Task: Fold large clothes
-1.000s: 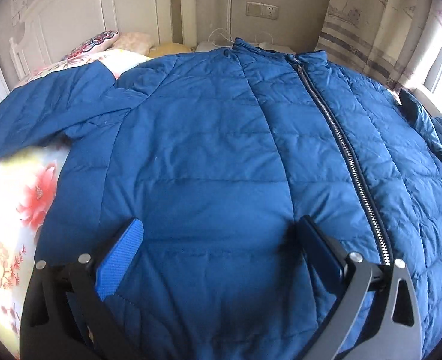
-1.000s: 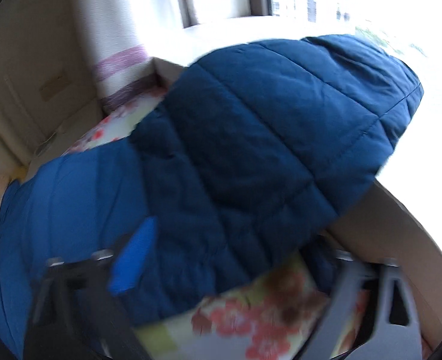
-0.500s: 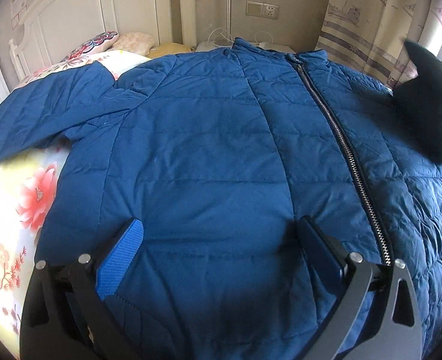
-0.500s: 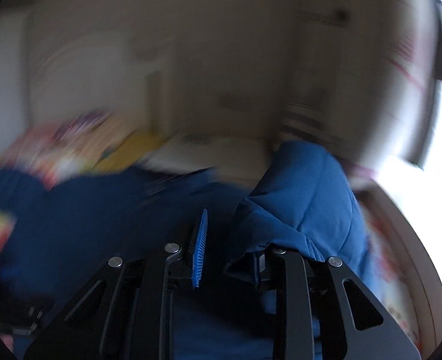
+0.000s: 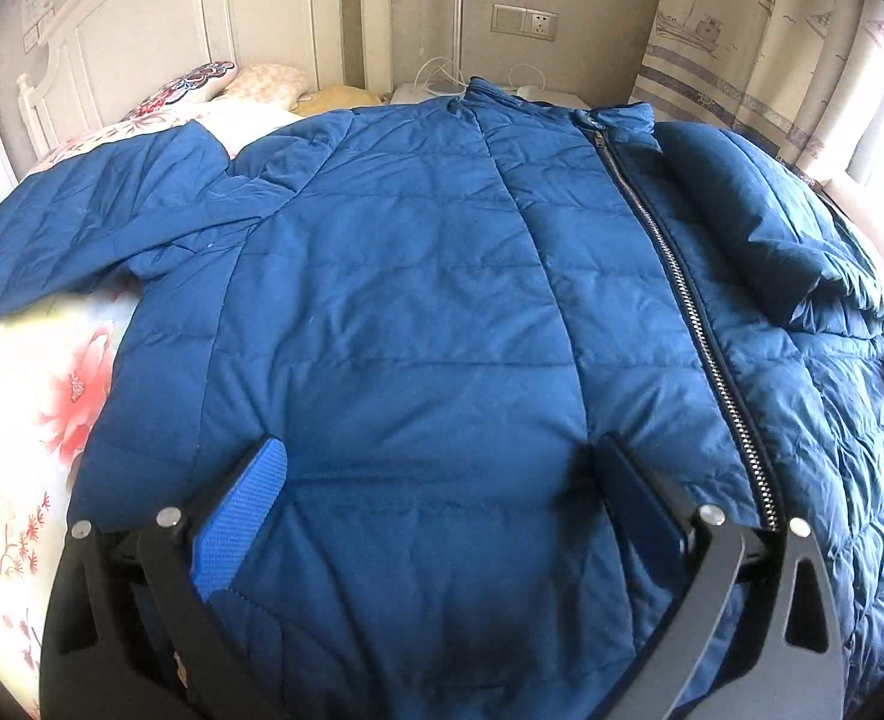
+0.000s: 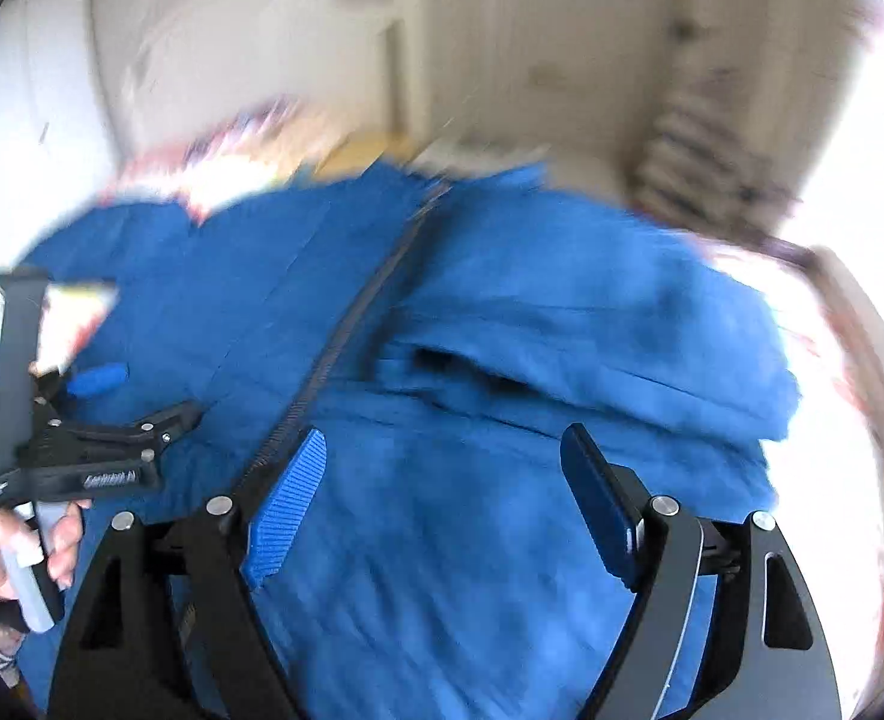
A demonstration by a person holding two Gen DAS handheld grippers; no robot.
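Your left gripper [image 5: 435, 480] hangs tilted down over the lower front of the blue jacket [image 5: 417, 312], its fingers spread wide with nothing pinched, while your right gripper [image 6: 442, 486] hovers just right of the zipper [image 5: 682, 300], its jaws having just been opening and now apart with nothing between them. The jacket lies face up, zipped, its right sleeve [image 5: 760, 228] folded in beside the zipper. It covers a floral bedspread [image 5: 27, 396], collar toward the white headboard [image 5: 141, 42].
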